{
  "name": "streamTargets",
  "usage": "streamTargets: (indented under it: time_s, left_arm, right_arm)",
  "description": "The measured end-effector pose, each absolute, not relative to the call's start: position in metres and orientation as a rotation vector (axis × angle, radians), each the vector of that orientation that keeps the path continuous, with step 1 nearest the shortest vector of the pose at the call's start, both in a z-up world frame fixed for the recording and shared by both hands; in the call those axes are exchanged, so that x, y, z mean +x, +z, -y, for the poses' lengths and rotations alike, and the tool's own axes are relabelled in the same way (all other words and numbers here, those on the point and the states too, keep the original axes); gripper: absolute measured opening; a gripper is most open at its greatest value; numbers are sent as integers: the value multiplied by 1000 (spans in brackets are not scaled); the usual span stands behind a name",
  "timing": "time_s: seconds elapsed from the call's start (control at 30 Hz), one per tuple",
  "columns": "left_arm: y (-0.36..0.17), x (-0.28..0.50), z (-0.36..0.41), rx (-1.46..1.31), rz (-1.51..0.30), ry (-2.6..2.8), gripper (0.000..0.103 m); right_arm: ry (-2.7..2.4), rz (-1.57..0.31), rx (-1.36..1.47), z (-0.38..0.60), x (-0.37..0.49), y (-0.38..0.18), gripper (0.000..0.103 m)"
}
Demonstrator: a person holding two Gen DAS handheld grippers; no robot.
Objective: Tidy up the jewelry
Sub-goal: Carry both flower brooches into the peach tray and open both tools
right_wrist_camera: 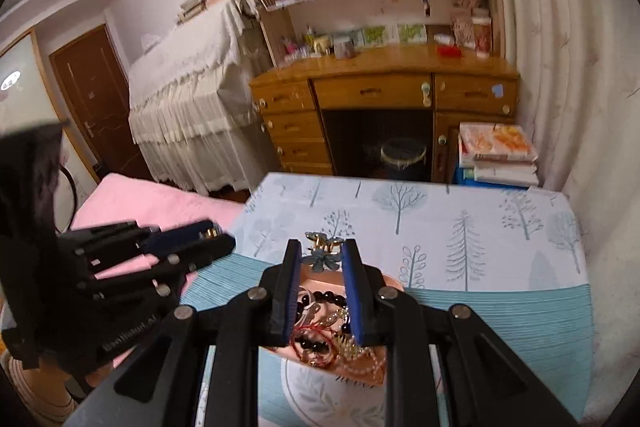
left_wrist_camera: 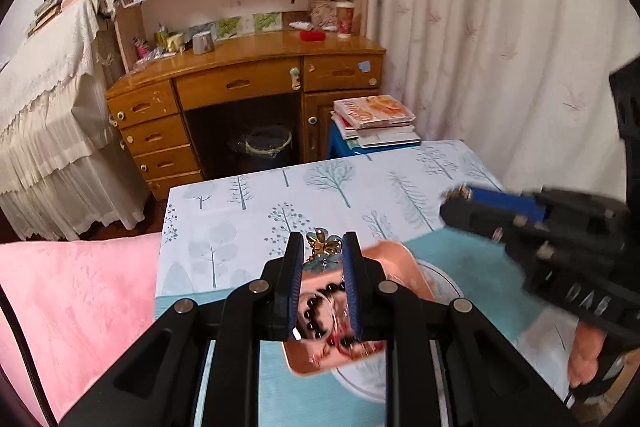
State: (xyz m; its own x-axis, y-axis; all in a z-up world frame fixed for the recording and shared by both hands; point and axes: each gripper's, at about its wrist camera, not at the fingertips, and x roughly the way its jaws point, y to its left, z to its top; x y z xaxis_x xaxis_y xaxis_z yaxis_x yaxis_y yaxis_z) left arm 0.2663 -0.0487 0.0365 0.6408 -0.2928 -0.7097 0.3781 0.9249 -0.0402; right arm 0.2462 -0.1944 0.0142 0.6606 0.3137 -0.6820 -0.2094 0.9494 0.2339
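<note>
Both claws, left gripper [left_wrist_camera: 322, 254] and right gripper [right_wrist_camera: 320, 254], clamp flower clips [left_wrist_camera: 320, 247] above the pink tray [left_wrist_camera: 404, 269], ready to sort.

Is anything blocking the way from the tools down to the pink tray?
Nothing visible does. The pink tray lies uncovered right below the left tool and the right tool, and each tool pinches a flower trinket.

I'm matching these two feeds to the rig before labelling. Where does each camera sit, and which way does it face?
Left wrist: on the left tool, angled down over the pink tray, desk beyond; right tool and a hand show.
Right wrist: on the right tool, same aim; left tool shows.
Shared: tray, tree-print cloth, desk, a flower piece between each pair of fingers.
</note>
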Motion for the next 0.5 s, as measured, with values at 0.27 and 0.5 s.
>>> streamTargets:
  time_s: [0.27, 0.5]
  left_arm:
    - [-43, 315, 66, 103, -951, -382, 17]
    - [-83, 328, 78, 106, -1021, -386, 47]
  right_arm:
    - [273, -1010, 232, 205, 291, -72, 21]
    - [220, -1077, 240, 210, 301, -98, 21]
